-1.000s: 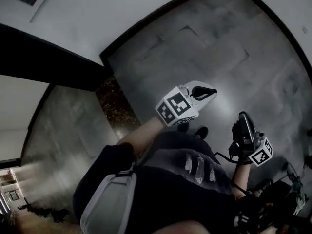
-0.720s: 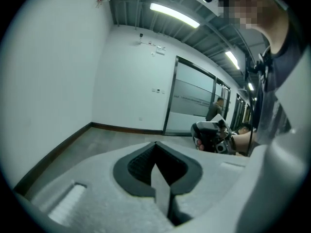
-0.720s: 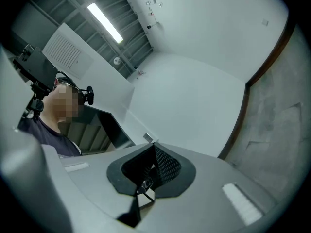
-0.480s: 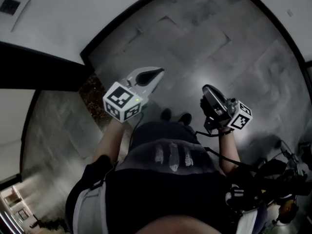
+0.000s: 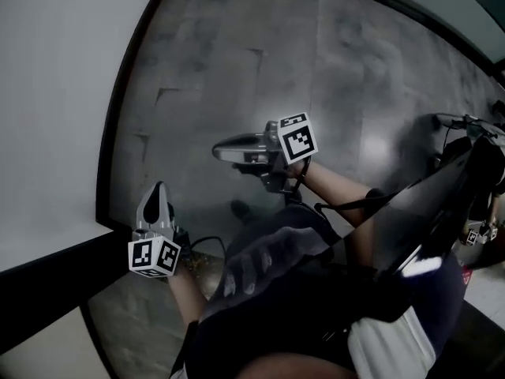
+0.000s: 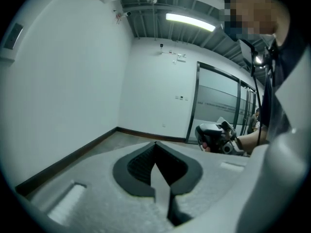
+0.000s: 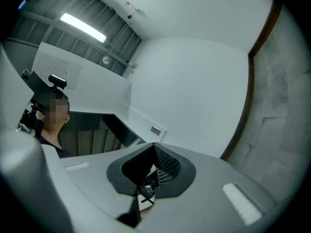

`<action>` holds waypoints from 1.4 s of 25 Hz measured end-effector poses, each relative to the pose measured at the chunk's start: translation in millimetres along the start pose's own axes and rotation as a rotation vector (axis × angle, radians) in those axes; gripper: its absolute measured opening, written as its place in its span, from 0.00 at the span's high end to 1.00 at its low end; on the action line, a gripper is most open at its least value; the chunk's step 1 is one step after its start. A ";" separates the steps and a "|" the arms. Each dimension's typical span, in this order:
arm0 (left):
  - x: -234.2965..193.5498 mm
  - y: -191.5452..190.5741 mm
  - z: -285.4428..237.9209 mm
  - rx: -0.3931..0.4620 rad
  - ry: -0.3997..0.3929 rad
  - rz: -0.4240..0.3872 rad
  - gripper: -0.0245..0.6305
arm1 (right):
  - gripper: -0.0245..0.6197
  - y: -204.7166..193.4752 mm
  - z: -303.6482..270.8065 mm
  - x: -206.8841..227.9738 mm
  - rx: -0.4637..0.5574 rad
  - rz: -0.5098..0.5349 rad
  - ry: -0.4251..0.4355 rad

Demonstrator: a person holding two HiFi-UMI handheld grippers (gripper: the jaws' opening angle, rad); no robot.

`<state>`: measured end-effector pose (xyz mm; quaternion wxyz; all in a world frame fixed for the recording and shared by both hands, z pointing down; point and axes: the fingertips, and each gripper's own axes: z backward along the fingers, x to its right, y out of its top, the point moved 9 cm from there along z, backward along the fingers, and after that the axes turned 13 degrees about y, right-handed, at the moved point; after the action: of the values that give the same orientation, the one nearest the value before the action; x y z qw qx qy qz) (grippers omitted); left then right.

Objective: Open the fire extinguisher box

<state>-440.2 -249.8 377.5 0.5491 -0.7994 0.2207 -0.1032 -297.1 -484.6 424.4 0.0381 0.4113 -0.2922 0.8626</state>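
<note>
left gripper (image 6: 155, 147) has its jaws pressed together, the dark pads meeting in one thin seam with nothing caught between them. right gripper (image 7: 154, 146) reads the same way in its own view: the pads are together at the tip and pinch nothing.

from your head view, the left one sits at the lower left of the frame, pointing up the picture, with its marker cube (image 5: 154, 257) below it and close to your body. the right one lies near the centre, pointing toward the left of the frame, its own marker cube (image 5: 297, 138) at your wrist. the two tools are well apart.

below them spreads the grey tiled floor (image 5: 237, 54). a dark skirting strip (image 5: 126, 109) edges it on the left, and the white wall (image 5: 63, 93) rises beyond that. farther off, the left gripper view shows a glass partition (image 6: 218, 106) in a dark frame and a ceiling strip light (image 6: 190, 22). the right gripper view shows a small wall plate (image 7: 155, 129).

where the fire extinguisher box is, you cannot tell from these views.
</note>
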 end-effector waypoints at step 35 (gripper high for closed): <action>103.1 65.7 -127.0 0.010 -0.883 -0.209 0.96 | 0.96 -23.6 37.2 -117.3 0.481 0.352 -0.469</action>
<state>-416.8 -423.3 356.6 0.5810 -0.7823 -0.1170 0.1916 -187.0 -464.6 367.9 -0.2761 0.5384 -0.1485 0.7822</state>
